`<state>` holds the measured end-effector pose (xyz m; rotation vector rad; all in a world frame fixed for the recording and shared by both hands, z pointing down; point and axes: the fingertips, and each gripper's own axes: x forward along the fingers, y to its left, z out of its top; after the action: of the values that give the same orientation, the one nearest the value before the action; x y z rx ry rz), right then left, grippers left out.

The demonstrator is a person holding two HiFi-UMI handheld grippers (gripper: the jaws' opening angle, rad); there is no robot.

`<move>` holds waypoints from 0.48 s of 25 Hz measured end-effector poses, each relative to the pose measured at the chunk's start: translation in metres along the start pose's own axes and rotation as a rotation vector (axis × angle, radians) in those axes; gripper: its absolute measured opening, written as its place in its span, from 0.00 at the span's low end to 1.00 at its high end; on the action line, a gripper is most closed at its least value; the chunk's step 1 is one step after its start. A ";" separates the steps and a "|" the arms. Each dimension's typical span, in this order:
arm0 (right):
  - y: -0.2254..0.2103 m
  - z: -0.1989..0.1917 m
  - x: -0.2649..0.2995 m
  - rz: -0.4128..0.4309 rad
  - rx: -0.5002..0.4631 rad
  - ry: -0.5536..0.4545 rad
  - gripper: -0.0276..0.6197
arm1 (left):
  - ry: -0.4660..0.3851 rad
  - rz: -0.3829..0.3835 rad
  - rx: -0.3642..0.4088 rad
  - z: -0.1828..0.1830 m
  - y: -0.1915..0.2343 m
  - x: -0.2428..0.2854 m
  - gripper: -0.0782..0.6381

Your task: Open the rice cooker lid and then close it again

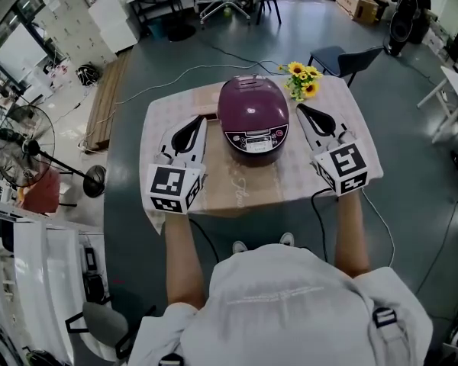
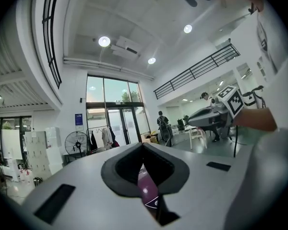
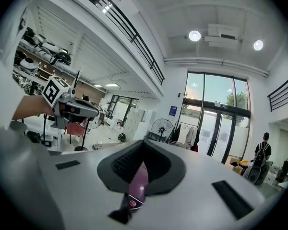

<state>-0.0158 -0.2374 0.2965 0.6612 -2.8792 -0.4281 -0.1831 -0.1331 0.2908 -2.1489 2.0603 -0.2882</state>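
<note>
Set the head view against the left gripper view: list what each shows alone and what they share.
Head view only: the table, the sunflowers and the whole rice cooker, closed. Left gripper view only: ceiling lights, glass doors and a balcony railing. Both: the right gripper with its marker cube, and the rice cooker, which the left gripper view shows only as a purple sliver at the left gripper's shut jaws.

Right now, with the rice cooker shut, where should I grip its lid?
Likely the front lip of the lid, just above the control panel, coming from your side. The panel faces you, so the hinge probably sits at the far edge; the dome is smooth.
</note>
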 end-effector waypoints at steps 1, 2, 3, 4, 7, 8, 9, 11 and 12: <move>0.002 0.002 0.000 0.002 -0.003 -0.003 0.08 | -0.004 -0.005 0.003 0.001 0.000 -0.001 0.13; 0.005 0.004 0.001 0.006 -0.005 -0.006 0.08 | -0.007 -0.009 0.006 0.002 0.000 -0.001 0.13; 0.007 0.006 0.000 0.009 -0.007 -0.008 0.08 | -0.010 -0.013 0.008 0.004 0.000 -0.002 0.13; 0.009 0.008 0.000 0.013 -0.008 -0.010 0.08 | -0.012 -0.016 0.010 0.006 0.000 -0.003 0.13; 0.013 0.012 -0.004 0.015 -0.012 -0.012 0.08 | -0.020 -0.030 0.016 0.011 -0.003 -0.005 0.13; 0.014 0.012 -0.005 0.014 -0.014 -0.010 0.08 | -0.022 -0.034 0.019 0.012 -0.004 -0.006 0.13; 0.014 0.011 -0.005 0.012 -0.016 -0.007 0.08 | -0.023 -0.038 0.023 0.012 -0.005 -0.006 0.13; 0.014 0.009 -0.005 0.009 -0.016 0.001 0.08 | -0.023 -0.043 0.027 0.012 -0.006 -0.006 0.13; 0.015 0.008 -0.005 0.008 -0.015 0.004 0.08 | -0.023 -0.045 0.027 0.012 -0.007 -0.007 0.13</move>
<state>-0.0185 -0.2206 0.2934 0.6469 -2.8713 -0.4465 -0.1739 -0.1265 0.2805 -2.1740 1.9865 -0.2932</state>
